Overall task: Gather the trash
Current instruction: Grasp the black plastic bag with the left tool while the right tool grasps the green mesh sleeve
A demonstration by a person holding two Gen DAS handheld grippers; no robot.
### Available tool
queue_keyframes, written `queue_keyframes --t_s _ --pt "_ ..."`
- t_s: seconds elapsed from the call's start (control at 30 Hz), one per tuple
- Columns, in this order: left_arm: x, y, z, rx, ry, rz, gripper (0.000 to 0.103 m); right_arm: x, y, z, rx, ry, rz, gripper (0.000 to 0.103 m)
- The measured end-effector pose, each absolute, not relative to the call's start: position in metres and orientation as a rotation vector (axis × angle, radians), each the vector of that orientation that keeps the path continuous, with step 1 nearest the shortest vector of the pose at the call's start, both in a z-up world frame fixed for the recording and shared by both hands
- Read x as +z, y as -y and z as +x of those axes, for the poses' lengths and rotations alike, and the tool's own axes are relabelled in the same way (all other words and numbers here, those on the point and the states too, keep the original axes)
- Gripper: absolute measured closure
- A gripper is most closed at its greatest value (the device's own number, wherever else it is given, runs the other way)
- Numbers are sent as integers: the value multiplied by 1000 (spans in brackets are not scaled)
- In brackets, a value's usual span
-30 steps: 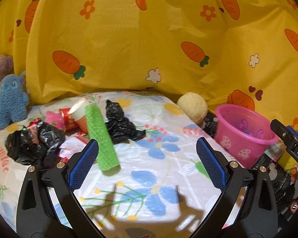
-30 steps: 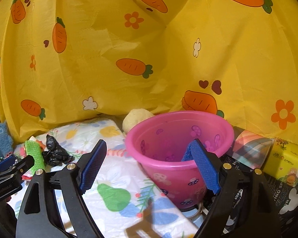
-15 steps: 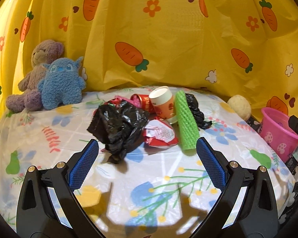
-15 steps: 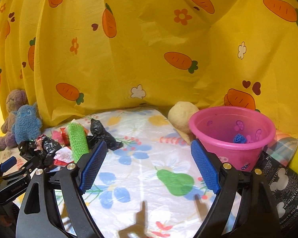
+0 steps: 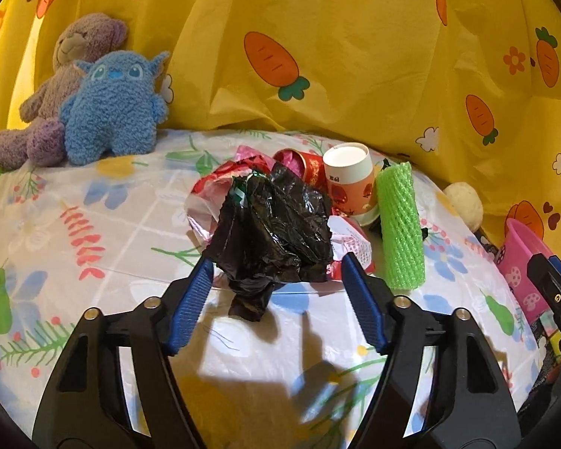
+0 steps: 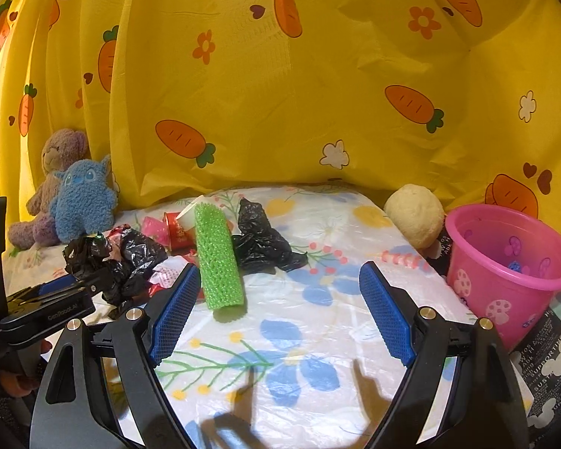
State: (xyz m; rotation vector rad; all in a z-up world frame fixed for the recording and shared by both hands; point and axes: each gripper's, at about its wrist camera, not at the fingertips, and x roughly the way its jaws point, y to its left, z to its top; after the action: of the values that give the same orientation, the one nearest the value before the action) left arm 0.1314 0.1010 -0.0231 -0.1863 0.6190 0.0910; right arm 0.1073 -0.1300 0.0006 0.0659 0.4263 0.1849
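A crumpled black plastic bag (image 5: 276,232) lies at the front of a trash pile on the flowered tablecloth. My left gripper (image 5: 276,262) has come up to it and its jaws are closing, with the bag's lower end between them; the pads do not press on it. Behind the bag are a red wrapper (image 5: 349,247), a red can (image 5: 306,164), a paper cup (image 5: 349,183) and a green foam net sleeve (image 5: 400,224). My right gripper (image 6: 279,267) stands open and empty before the green sleeve (image 6: 218,258) and a second black bag (image 6: 261,243). The pink bucket (image 6: 505,269) stands to the right.
A purple teddy (image 5: 67,75) and a blue plush toy (image 5: 112,108) sit at the back left against the yellow carrot curtain (image 5: 355,56). A cream ball (image 6: 415,220) lies beside the bucket. A black printed pack (image 6: 546,359) lies at the table's right edge.
Both views have swung left, from the pink bucket to the trash pile. The left jaws have narrowed and now flank the black bag. The right jaws stay as wide as before.
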Motion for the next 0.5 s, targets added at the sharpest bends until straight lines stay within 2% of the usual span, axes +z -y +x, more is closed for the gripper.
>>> queue_keyframes --t_s 0.23,0.37,0.5 --pt "-29 -111 142 45 -650 -255 77 -11 106 140 221 -488 40 19" --pt "-27 -113 141 29 -637 -260 98 -20 92 156 239 -528 18 24" --pt "-20 -113 132 -7 -603 -266 101 -27 83 169 251 -567 4 32"
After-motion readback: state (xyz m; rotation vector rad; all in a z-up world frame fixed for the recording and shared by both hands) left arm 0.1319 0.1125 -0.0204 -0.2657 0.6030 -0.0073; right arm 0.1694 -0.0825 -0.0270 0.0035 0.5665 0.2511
